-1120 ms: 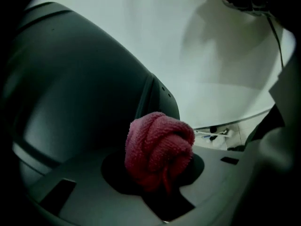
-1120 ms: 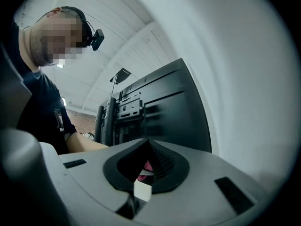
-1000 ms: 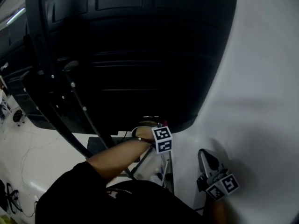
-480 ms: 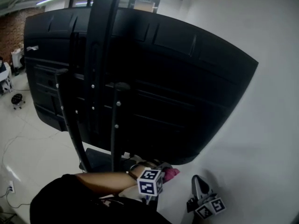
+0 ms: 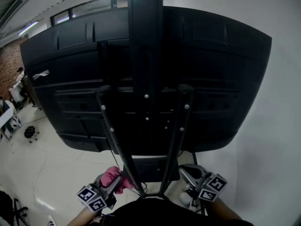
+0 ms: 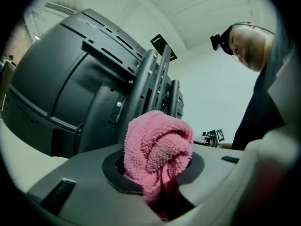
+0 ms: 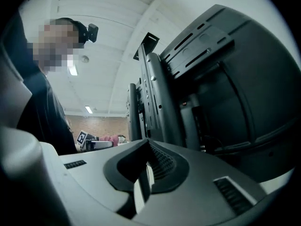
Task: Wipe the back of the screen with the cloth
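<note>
- the left gripper (image 6: 160, 182) squeezes the pink cloth (image 6: 157, 147).
- the right gripper (image 7: 143, 175) is closed tight, with nothing in it.
- the back of the black screen (image 5: 216, 60) is ahead of both.

I can read no words, brand names or numbers anywhere in these views. The only printed signs are the black-and-white square markers on the marker cube (image 5: 92, 199) of the left gripper (image 5: 114, 182) and on the matching cube (image 5: 211, 187) of the right gripper (image 5: 188, 172). These are coded patterns, not letters or digits. A small pale tag (image 5: 41, 74) sits on the back of the screen (image 5: 225, 69) near its left edge, too small for me to read.
</note>
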{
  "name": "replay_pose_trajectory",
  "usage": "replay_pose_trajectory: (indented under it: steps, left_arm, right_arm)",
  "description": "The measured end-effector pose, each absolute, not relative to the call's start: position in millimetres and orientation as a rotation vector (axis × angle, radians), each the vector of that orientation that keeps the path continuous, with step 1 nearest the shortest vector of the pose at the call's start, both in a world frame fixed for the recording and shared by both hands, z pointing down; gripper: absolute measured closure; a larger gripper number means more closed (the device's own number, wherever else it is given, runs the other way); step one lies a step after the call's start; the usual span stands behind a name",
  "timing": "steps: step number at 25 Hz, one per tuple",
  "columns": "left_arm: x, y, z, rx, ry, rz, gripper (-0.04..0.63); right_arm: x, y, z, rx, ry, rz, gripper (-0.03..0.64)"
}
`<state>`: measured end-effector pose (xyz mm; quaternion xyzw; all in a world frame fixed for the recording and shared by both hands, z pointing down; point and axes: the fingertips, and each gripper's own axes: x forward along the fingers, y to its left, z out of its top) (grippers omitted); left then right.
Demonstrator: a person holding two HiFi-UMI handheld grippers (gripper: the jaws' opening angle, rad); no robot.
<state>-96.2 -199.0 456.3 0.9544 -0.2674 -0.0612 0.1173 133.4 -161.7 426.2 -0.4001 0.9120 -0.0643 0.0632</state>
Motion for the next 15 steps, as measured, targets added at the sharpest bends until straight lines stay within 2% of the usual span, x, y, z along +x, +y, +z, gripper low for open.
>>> replay_pose_trajectory:
  steps: [5,15]
  left_arm:
    - [-102,-187,472,2.720,-0.735,-0.206,0.472]
    - [-40,-187,437,2.849,-0.563,-0.291,0.472]
  right_arm:
    - [100,-154,439,-1.169,2.821,-0.246,0.617]
    - [128,-143,432,-1.195,2.812,-0.200,0.617]
